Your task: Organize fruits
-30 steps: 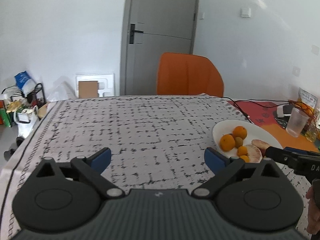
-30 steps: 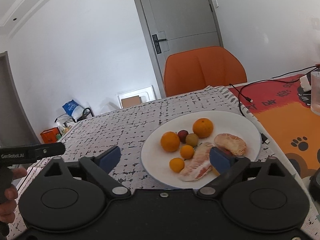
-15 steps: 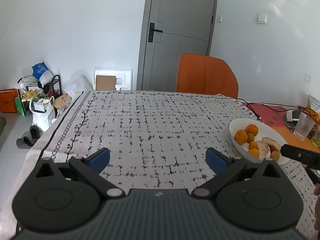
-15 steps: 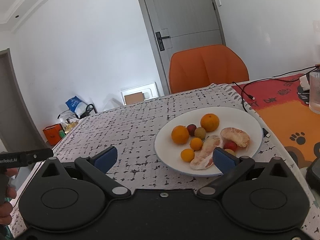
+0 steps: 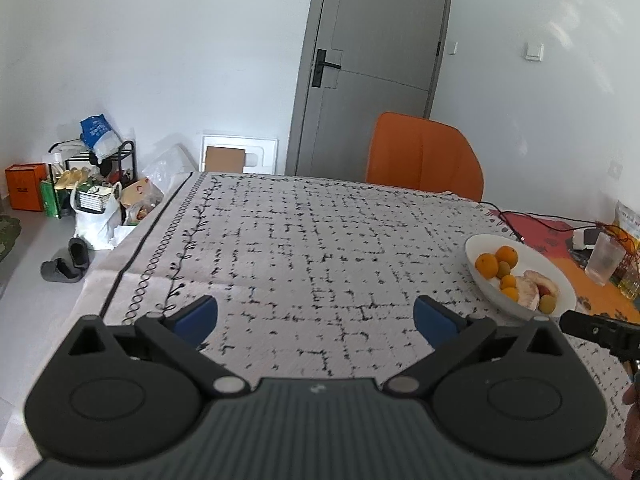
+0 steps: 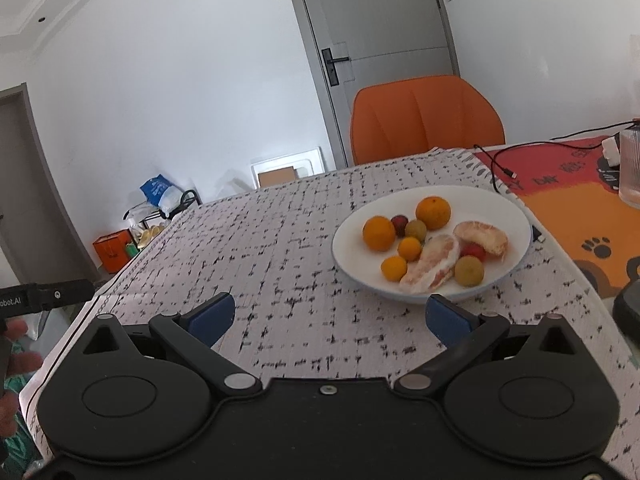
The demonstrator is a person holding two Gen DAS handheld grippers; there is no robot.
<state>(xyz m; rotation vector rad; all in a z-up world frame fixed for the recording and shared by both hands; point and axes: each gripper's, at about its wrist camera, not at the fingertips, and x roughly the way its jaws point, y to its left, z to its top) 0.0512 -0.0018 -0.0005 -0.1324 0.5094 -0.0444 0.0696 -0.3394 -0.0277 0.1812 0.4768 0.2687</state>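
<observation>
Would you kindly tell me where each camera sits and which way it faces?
Left wrist: on the open left tool, facing across the patterned tablecloth toward the grey door; the right tool's tip shows.
Right wrist: on the open right tool, facing the white plate of fruit; the left tool's tip and fingers show.
Shared: plate, orange chair, door.

White walls, grey door point(image 5: 372, 68), orange chair point(image 5: 424, 158) behind table point(image 5: 304, 240).
</observation>
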